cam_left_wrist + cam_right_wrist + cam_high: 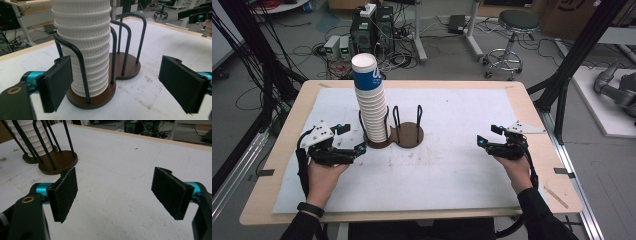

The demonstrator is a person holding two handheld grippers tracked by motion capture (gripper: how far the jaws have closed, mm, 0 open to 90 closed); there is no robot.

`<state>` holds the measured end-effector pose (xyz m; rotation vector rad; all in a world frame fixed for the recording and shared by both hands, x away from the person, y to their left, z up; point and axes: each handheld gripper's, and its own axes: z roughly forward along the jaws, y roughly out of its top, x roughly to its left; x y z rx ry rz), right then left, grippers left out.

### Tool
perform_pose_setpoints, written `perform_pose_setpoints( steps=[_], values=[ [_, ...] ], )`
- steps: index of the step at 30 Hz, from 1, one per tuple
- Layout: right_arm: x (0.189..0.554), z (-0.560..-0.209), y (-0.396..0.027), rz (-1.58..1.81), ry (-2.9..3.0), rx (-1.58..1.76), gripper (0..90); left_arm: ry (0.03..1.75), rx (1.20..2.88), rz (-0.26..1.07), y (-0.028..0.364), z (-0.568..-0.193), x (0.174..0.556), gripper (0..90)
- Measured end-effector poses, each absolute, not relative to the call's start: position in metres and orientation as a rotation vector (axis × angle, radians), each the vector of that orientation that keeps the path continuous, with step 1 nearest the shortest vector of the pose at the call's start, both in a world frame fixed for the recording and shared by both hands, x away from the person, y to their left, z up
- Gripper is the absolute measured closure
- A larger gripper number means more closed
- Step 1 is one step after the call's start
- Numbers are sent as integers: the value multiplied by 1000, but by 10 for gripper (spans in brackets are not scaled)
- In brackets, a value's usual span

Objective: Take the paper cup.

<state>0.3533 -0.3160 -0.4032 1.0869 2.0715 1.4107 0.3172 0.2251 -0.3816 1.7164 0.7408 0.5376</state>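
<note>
A tall stack of white ribbed paper cups (pixel 371 102), its top cup banded blue, stands in the left ring of a brown two-place cup holder (pixel 406 136) with black wire hoops. The right ring holds nothing. My left gripper (pixel 352 139) rests on the mat just left of the holder, jaws open, nothing between them. In the left gripper view the cup stack (pixel 83 47) rises close ahead behind a wire hoop (pixel 77 67). My right gripper (pixel 489 136) sits at the right of the mat, open and holding nothing. The holder (pixel 58 163) lies off to the upper left in the right gripper view.
A white mat (pixel 447 165) covers the wooden table (pixel 537 115). Black frame posts (pixel 572 60) stand at the table's right and left sides. Beyond the far edge are a stool (pixel 512 35), computer boxes and cables on the floor.
</note>
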Motion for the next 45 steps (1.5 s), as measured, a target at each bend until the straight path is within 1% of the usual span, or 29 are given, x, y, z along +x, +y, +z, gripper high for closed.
perform_pose_setpoints(
  steps=[7,13,21,30,45],
  values=[
    [353,-403,-315,1405,2076,1077,217,746,1690,529,229,-368,326,74],
    [353,-403,-315,1408,2076,1086,217,741,1688,531,229,-358,338,68],
    [353,-403,-316,1413,2076,1085,217,719,1687,569,226,-337,354,68],
    [353,-403,-315,1412,2082,1083,217,717,1678,586,223,-329,369,69],
    [354,-404,-314,1418,2087,1066,217,691,1650,536,208,-326,397,69]
  ],
)
